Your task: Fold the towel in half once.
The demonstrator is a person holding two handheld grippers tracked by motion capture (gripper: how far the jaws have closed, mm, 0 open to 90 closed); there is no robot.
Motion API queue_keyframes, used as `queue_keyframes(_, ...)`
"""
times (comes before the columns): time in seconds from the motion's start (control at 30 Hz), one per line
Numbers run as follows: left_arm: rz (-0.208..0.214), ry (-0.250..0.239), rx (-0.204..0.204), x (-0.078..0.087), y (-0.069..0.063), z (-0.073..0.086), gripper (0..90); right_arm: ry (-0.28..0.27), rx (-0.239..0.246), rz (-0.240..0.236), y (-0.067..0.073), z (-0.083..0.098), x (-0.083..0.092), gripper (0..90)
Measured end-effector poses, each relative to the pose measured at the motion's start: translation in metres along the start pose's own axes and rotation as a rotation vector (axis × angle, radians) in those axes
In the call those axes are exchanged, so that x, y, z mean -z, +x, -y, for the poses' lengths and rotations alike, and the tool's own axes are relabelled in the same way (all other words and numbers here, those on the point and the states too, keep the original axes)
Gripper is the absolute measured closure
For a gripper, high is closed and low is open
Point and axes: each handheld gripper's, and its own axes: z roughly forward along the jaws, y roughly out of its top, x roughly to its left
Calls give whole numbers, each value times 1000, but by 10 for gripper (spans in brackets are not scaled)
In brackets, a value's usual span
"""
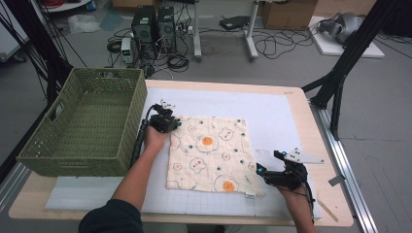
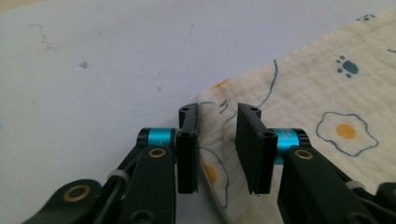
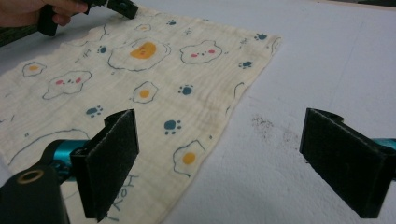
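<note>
The printed cloth (image 1: pixel 209 153) lies flat on the surface just beside the green basket (image 1: pixel 82 124). The left gripper (image 2: pixel 217 140) straddles the cloth's far corner nearest the basket, jaws not yet pinching it. The right gripper (image 3: pixel 224 163), jaws released, waits off the opposite near corner. I'd guess the thin corner could slip free if lifted before the pads bite.

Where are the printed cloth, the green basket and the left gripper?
cloth (image 1: pixel 209 153), high view, on its middle, near a fried-egg print.
basket (image 1: pixel 127 127), high view, on its right wall.
left gripper (image 2: pixel 218 140), left gripper view, midway between its fingertips, over the cloth's corner.
</note>
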Motion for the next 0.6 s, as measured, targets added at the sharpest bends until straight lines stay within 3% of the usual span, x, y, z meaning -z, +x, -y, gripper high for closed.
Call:
queue_keyframes(0.17, 17, -1, -2, 0, -2, 0, 802, 3, 11, -15, 3, -5, -5, 110)
queue_keyframes(0.3, 22, -3, 31, 0, -1, 0, 817, 16, 15, -19, 1, -9, -11, 110)
queue_keyframes(0.43, 27, -4, 55, 0, 0, 1, 823, 30, 10, -9, -8, -23, -27, 110)
queue_keyframes(0.6, 16, -8, 31, 0, -2, 1, 823, 60, 15, 26, -22, -43, -49, 110)
